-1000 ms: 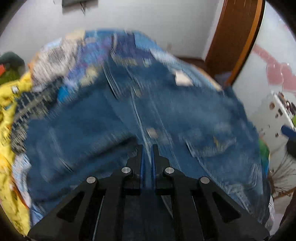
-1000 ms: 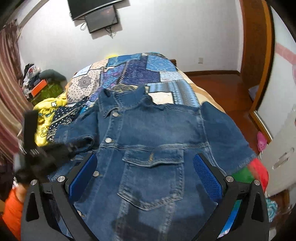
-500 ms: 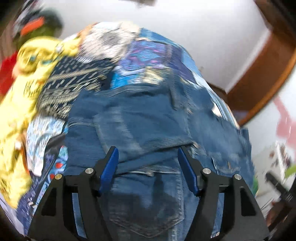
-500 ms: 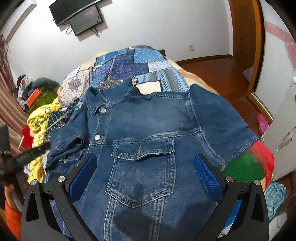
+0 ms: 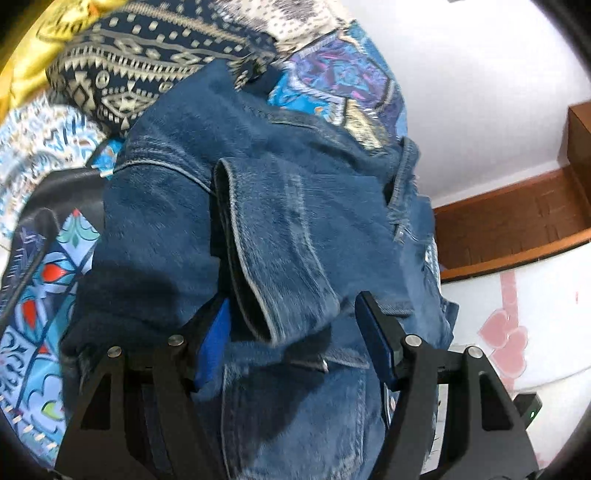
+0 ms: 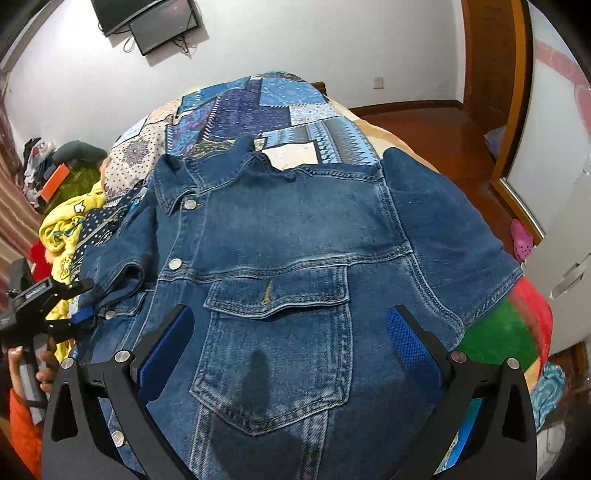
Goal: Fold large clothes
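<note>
denim shirt (image 6: 295, 229), short sleeved, lies front-up across the patchwork bedspread (image 6: 255, 103), collar toward the top of the right wrist frame, chest pocket dead centre. on my right wrist cam the right gripper (image 6: 288, 343) hangs over that pocket w/ jaws spread wide, blue pads either side of the pocket, nothing pinched btwn them that i can see.

left gripper (image 5: 295, 332) on its own cam: jaws apart, roughly mid width. folded-over sleeve (image 5: 273, 236) sits in the gap, hem edge close to the left pad, but the pads don't look pressed on it. frame is a bit blurred so i can't tell if the left pad touches the cloth. same gripper shows at the left edge of the right cam (image 6: 70, 306), at the shirt's left-side sleeve, w/ a hand (image 6: 42, 365) and orange cuff below it at lower left.

stuff around: yellow printed fabric (image 6: 70, 221) and a navy dotted piece bunched at the left of the shirt, crowding that sleeve. red/green cloth (image 6: 498, 332) pokes out under the right sleeve at lower right. clutter pile at far left by a striped curtain. wall tv (image 6: 147, 18) upper left, wooden door frame (image 6: 491, 74) upper right, pink slipper (image 6: 522, 236) on the floor at right.

on left cam a black strap or bag (image 5: 55, 199) lies on the bedspread left of the shirt.
</note>
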